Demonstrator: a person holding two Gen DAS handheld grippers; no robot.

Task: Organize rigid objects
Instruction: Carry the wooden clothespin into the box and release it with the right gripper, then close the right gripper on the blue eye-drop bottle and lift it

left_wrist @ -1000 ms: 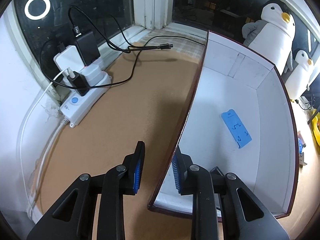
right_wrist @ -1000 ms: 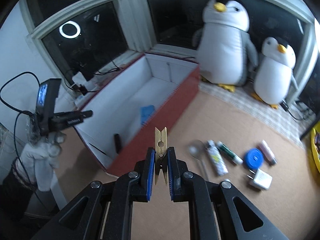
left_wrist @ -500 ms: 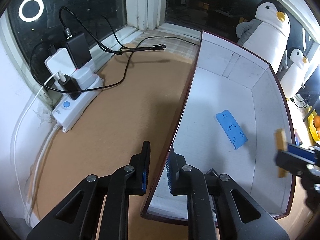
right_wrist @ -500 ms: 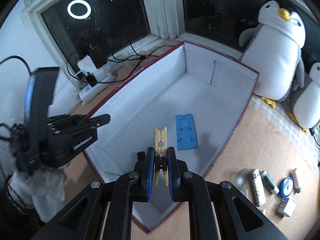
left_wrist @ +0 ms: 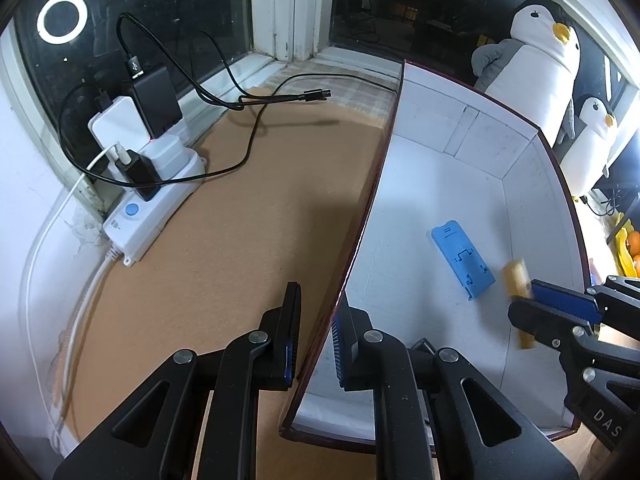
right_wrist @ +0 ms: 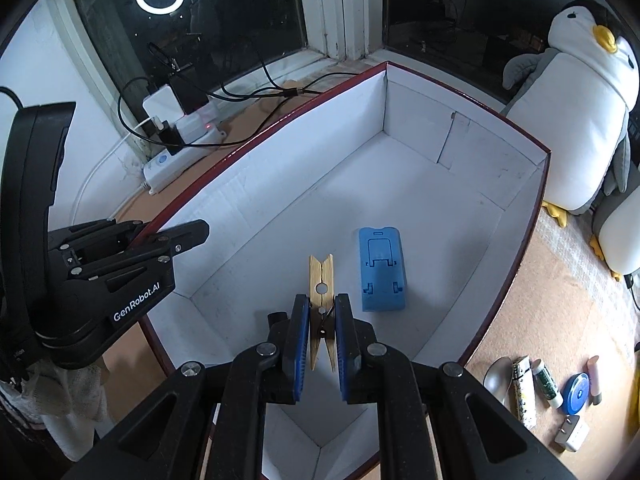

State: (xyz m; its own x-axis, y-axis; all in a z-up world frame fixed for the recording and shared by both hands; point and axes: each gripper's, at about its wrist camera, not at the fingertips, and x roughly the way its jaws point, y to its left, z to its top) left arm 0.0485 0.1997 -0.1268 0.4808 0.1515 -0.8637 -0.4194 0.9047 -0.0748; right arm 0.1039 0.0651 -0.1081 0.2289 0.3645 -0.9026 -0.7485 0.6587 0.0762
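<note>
My right gripper (right_wrist: 322, 312) is shut on a wooden clothespin (right_wrist: 321, 280) and holds it above the inside of the red box with white lining (right_wrist: 460, 184). A blue phone stand (right_wrist: 382, 270) lies on the box floor just right of the clothespin. In the left wrist view the right gripper (left_wrist: 560, 308) comes in from the right with the clothespin (left_wrist: 516, 280) next to the blue stand (left_wrist: 462, 258). My left gripper (left_wrist: 316, 334) straddles the box's left wall (left_wrist: 372, 184), its jaws slightly apart around the wall; it also shows in the right wrist view (right_wrist: 160, 236).
A spoon (right_wrist: 498, 374), tubes (right_wrist: 525, 392), a blue round case (right_wrist: 576, 392) and a white plug (right_wrist: 572, 434) lie on the brown mat right of the box. A power strip with chargers and cables (left_wrist: 148, 184) sits by the window. Two penguin plush toys (right_wrist: 576, 120) stand behind the box.
My right gripper has carried the clothespin from beside the box to over its inside, near the blue stand. My left gripper's jaws have narrowed around the box wall.
</note>
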